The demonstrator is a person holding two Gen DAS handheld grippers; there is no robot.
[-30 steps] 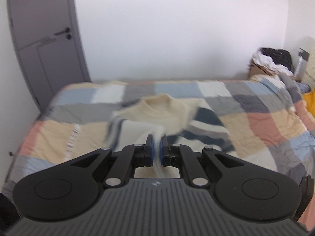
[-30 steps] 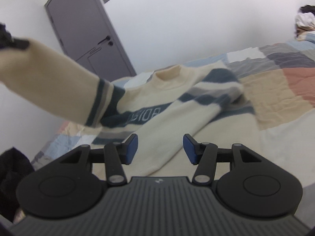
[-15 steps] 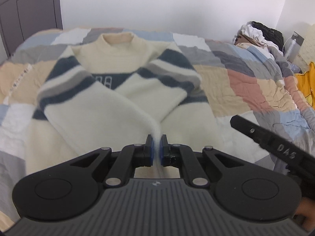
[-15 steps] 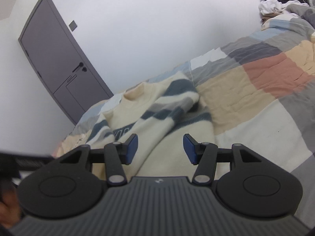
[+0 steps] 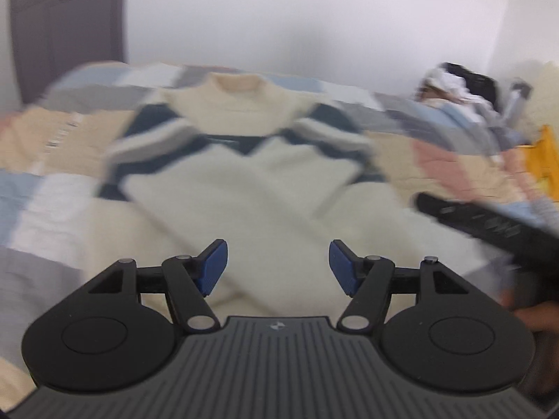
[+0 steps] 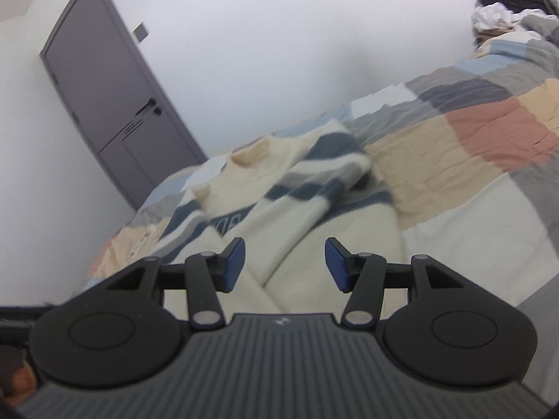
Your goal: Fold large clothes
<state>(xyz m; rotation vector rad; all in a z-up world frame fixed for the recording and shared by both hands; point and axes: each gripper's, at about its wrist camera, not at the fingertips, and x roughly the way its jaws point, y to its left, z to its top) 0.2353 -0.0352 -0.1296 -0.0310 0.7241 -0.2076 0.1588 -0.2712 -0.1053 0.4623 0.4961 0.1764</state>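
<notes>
A cream sweater (image 5: 258,181) with dark blue and grey stripes lies flat on the patchwork quilt (image 5: 42,188), collar toward the far wall, both sleeves folded across its chest. My left gripper (image 5: 277,267) hangs over the sweater's lower middle, its jaws opening, nothing pressed between the blue pads. In the right wrist view the same sweater (image 6: 279,209) lies ahead, and my right gripper (image 6: 284,263) stands open above its lower right part, holding nothing. The right tool's black body (image 5: 489,223) shows blurred at the right of the left wrist view.
A grey door (image 6: 111,97) stands in the far left wall. A pile of dark and white clothes (image 6: 506,14) sits at the bed's far right corner. Something yellow (image 5: 545,160) lies at the right edge. Bare quilt (image 6: 471,146) stretches right of the sweater.
My left gripper came down onto the sweater with the sleeve pinched, then let the sleeve go and its jaws spread apart. The sleeve now lies across the chest. The right gripper stayed open.
</notes>
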